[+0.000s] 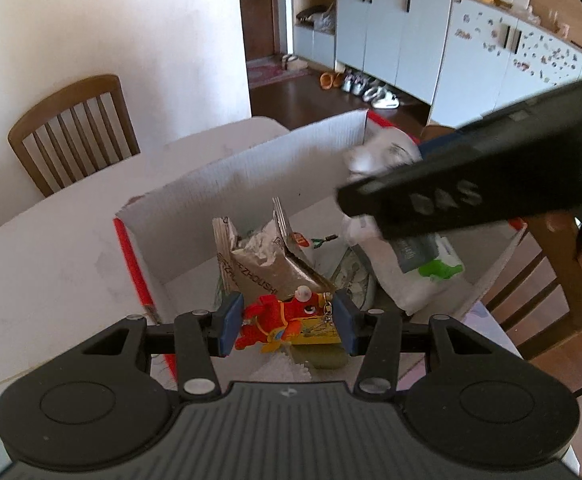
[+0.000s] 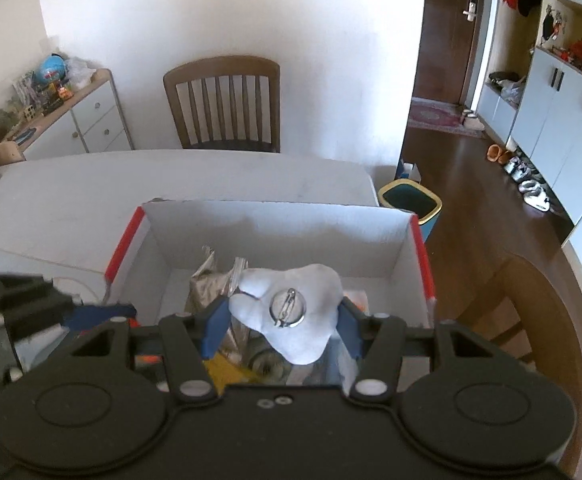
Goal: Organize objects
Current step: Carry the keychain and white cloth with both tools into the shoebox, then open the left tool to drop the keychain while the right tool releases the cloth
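Note:
An open white cardboard box (image 1: 251,176) with red edges stands on the table, and both grippers hang over it. My left gripper (image 1: 289,320) is shut on a red plush toy (image 1: 275,314) with a yellow tag, just above the box's near side. My right gripper (image 2: 281,320) is shut on a white plush badge (image 2: 295,312); the metal pin on the badge's back faces the camera. In the left wrist view the right gripper's black housing (image 1: 471,188) crosses the upper right. One blue finger (image 2: 99,314) of the left gripper shows at the left of the right wrist view.
The box holds a crumpled brown paper bag (image 1: 259,264), a white packet with green print (image 1: 431,264) and other small items. A wooden chair (image 2: 227,104) stands behind the white table (image 2: 171,176), and another chair (image 2: 531,312) is at the right. A yellow-rimmed bin (image 2: 409,204) sits on the floor.

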Motion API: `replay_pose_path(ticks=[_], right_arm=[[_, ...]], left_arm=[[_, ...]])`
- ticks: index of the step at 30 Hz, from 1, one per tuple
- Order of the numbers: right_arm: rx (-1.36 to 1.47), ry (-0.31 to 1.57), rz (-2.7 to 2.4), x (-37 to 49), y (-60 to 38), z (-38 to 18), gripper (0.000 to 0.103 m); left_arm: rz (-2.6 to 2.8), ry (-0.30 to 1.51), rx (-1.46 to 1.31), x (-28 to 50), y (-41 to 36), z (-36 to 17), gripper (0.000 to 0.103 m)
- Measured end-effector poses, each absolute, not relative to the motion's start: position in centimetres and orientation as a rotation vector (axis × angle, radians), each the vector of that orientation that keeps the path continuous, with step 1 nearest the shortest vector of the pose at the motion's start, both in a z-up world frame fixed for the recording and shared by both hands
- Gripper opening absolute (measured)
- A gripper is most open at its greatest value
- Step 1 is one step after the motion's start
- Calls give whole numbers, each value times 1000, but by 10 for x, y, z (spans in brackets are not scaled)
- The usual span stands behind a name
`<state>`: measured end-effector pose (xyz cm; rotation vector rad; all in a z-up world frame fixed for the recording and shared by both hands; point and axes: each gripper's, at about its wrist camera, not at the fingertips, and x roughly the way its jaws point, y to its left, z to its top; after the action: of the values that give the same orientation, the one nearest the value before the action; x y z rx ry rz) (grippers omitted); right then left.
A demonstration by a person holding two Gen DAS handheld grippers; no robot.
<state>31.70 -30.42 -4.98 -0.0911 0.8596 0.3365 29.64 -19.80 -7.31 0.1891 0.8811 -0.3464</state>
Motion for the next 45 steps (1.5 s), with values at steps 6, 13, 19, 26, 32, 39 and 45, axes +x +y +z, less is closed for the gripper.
replay_pose_path(ticks=[6,13,19,26,32,39,45], right_arm=[[-116,915,355,344,-292,-69,56],[-159,951,355,360,-290,-87,56],[-169,972,353,366,-295,-97,56],[-161,977,352,366,-300,-101,62],[-122,952,356,364,-307,-94,64],[-87,918,363,354,-314,-77,68],[-54,895,377,340,-322,-60,70]], left_arm=[[-325,913,176,311,-203,-87,47],[-322,925,179,320,-210,-94,47],[-319,942,181,327,-216,-102,47],[-327,969,176,336,-217,-108,48],[-324,991,159,337,-218,-111,49],[-311,997,118,336,-215,-107,55],[-312,960,100,331,-217,-94,61]])
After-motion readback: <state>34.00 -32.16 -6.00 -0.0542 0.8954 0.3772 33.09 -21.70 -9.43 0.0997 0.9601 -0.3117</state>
